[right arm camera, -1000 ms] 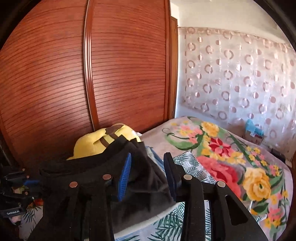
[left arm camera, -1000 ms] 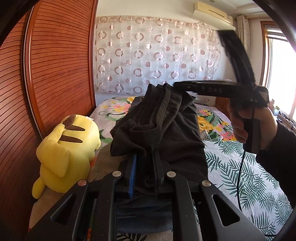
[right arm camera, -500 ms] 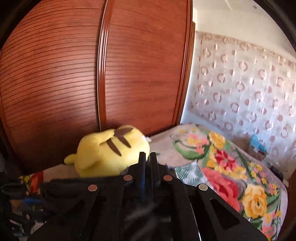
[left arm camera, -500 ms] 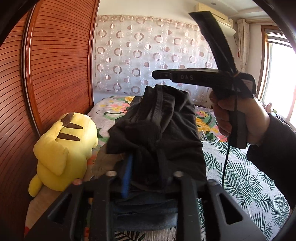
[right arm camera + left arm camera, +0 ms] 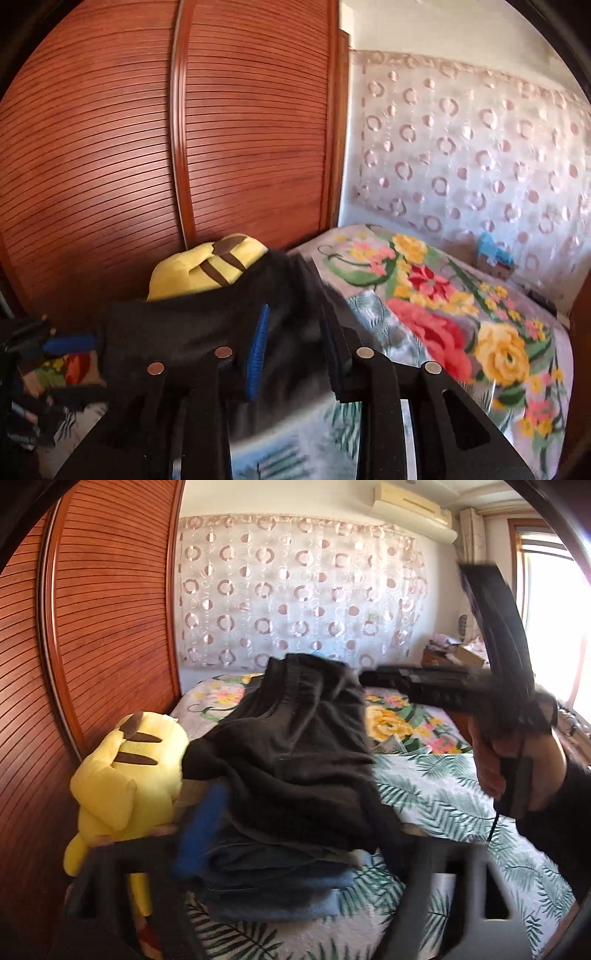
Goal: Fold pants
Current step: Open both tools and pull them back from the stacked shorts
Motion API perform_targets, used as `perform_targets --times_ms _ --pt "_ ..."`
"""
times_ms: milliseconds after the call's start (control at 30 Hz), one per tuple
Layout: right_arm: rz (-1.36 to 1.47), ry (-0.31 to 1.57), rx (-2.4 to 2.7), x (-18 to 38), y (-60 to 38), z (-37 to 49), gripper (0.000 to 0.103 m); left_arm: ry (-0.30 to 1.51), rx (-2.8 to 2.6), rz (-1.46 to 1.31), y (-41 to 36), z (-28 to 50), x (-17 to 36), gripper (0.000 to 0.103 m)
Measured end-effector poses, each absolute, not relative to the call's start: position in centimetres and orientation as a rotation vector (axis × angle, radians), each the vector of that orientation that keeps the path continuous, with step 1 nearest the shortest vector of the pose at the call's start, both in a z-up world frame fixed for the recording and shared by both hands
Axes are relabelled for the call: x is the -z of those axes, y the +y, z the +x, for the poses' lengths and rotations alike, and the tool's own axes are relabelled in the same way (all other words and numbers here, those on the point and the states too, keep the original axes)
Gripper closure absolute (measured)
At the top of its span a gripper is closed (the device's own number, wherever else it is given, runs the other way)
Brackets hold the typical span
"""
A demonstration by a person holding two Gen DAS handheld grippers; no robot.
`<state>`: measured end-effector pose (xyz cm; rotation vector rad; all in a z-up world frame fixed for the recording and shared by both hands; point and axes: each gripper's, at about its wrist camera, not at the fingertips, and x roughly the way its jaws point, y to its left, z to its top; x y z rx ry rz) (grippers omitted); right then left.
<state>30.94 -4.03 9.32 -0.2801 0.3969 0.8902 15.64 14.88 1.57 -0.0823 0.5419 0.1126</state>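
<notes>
Both grippers letting go of the folded black pants

The left gripper (image 5: 295, 834) has just been opening and now stands wide, its blurred fingers either side of the near edge of the black pants (image 5: 295, 753), pressing nothing. The right gripper (image 5: 295, 354) has also just been opening, part-way, with dark cloth between its pads but no visible pinch. The pants lie bunched atop the blue folded garments (image 5: 273, 882) on the bed (image 5: 443, 797) (plush toy (image 5: 125, 771) beside); the fold looks finished.

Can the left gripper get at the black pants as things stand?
Probably yes: the left gripper stands open right at the black pants atop the pile, jaws just opened around the near edge, nothing between.
</notes>
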Motion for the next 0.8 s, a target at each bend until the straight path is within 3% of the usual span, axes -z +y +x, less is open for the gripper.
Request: perform_targets --times_ms 100,167,333,600,800 --pt "-0.263 0.405 -0.865 -9.3 -5.8 29.3 0.071 0.554 -0.099 -0.067 14.0 15.4 -1.7 0.018" --pt "-0.250 0.409 -0.852 -9.2 -7.0 28.0 0.069 0.552 -0.088 -0.061 13.4 15.2 -1.7 0.011" --pt "-0.225 0.416 -0.816 -9.0 -9.2 25.1 0.066 0.560 -0.086 -0.025 12.1 14.8 -1.6 0.011" --pt "-0.184 0.432 -0.758 -8.6 -11.7 21.2 0.047 0.569 -0.026 -0.024 10.2 14.0 -1.2 0.011" --pt "-0.151 0.449 -0.704 -8.5 -13.7 18.4 0.042 0.564 0.014 -0.026 8.8 13.0 -1.1 0.011"
